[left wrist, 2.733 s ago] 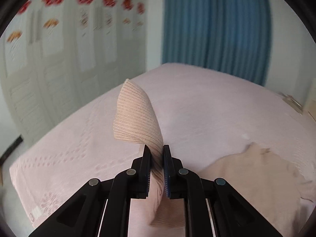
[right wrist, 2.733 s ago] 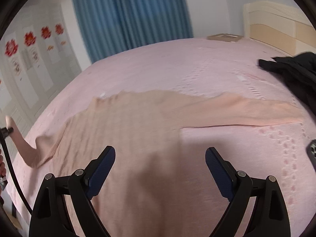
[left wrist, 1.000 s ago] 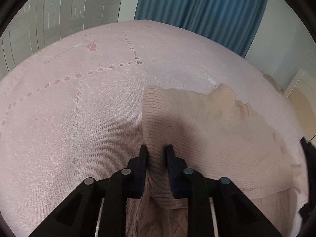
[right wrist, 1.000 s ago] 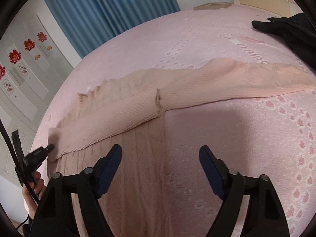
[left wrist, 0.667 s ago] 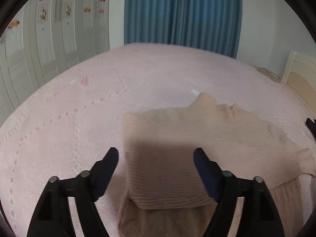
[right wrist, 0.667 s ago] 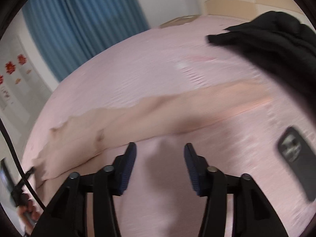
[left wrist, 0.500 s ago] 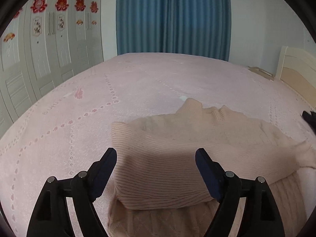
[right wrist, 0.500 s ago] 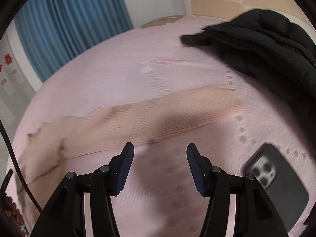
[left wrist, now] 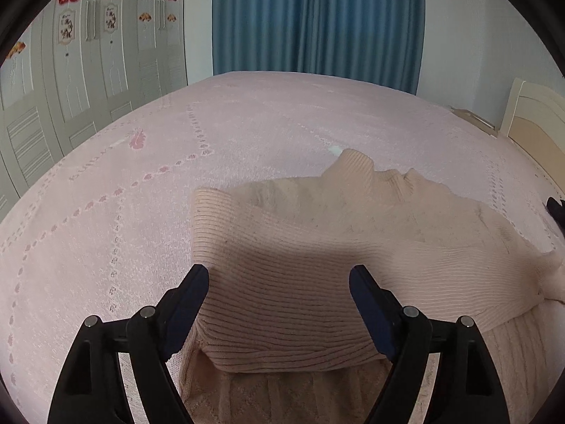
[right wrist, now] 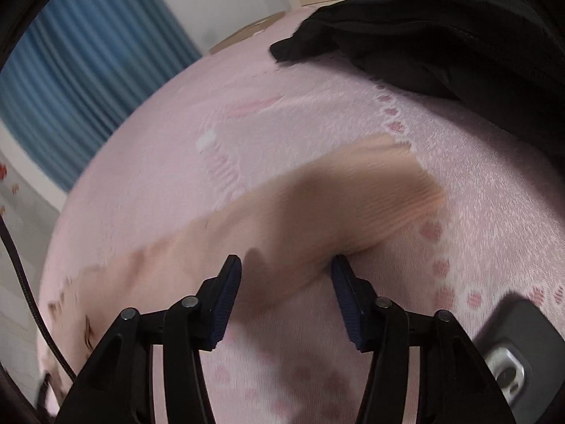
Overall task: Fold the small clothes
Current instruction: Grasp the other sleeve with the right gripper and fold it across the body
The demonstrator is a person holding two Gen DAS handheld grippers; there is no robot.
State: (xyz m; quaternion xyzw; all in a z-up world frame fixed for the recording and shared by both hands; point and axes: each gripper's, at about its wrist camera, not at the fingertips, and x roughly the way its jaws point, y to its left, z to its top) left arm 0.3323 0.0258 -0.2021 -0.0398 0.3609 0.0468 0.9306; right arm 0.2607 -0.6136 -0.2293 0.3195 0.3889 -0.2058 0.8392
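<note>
A peach knit sweater (left wrist: pixel 353 233) lies flat on the pink bedspread (left wrist: pixel 247 123). Its left sleeve (left wrist: pixel 275 300) is folded across the body, its ribbed cuff nearest me. My left gripper (left wrist: pixel 279 282) is open and empty, just above that folded sleeve. In the right wrist view the other sleeve (right wrist: pixel 335 205) stretches out straight over the bedspread (right wrist: pixel 176 148). My right gripper (right wrist: pixel 286 275) is open and low over this sleeve, some way in from its cuff, one finger on each side of it.
A black garment (right wrist: pixel 441 35) lies heaped at the far right of the bed. A dark phone (right wrist: pixel 515 342) lies on the bedspread right of my right gripper. Blue curtains (left wrist: pixel 317 21) and white wardrobe doors (left wrist: pixel 88 70) stand beyond the bed.
My left gripper laid the left sleeve across the sweater, opened and drew back. My right gripper swung right along the other sleeve, narrowed its opening, and came down close over it.
</note>
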